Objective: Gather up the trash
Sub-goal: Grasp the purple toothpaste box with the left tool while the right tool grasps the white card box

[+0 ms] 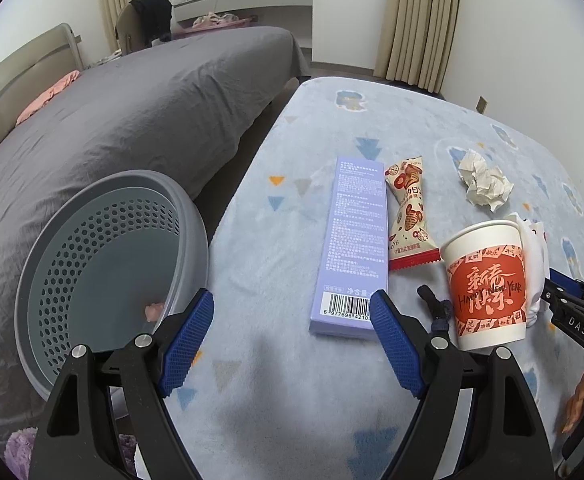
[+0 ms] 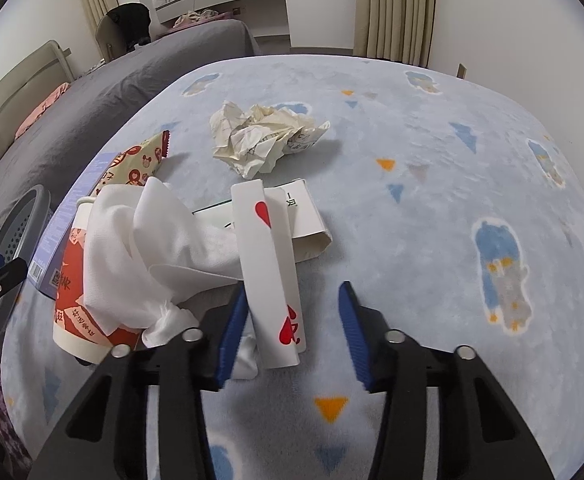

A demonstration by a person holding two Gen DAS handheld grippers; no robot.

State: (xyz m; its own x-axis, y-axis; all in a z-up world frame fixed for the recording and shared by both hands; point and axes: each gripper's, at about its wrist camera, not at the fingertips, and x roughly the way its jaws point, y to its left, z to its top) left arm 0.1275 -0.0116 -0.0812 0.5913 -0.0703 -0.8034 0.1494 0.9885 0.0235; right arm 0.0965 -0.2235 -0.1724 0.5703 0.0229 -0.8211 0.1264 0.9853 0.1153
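My left gripper [image 1: 292, 304] is open low over the pale blue blanket [image 1: 275, 360], with the near end of a long purple box [image 1: 356, 240] just inside its right finger. Beside the box lie a snack wrapper [image 1: 408, 216], crumpled paper [image 1: 484, 184] and a red-and-white paper cup [image 1: 488, 280]. My right gripper [image 2: 294, 290] is open around a white box with red hearts [image 2: 267, 264]. The box leans against the left pad, and a gap shows at the right pad. A white tissue [image 2: 143, 248] drapes over the cup [image 2: 71, 312].
A grey perforated basket [image 1: 111, 260] stands at the left between the blanket and a grey bed [image 1: 131, 120], with a small pink scrap [image 1: 153, 310] inside. Another white carton [image 2: 308, 216] lies behind the heart box. Curtains and a wall close off the far side.
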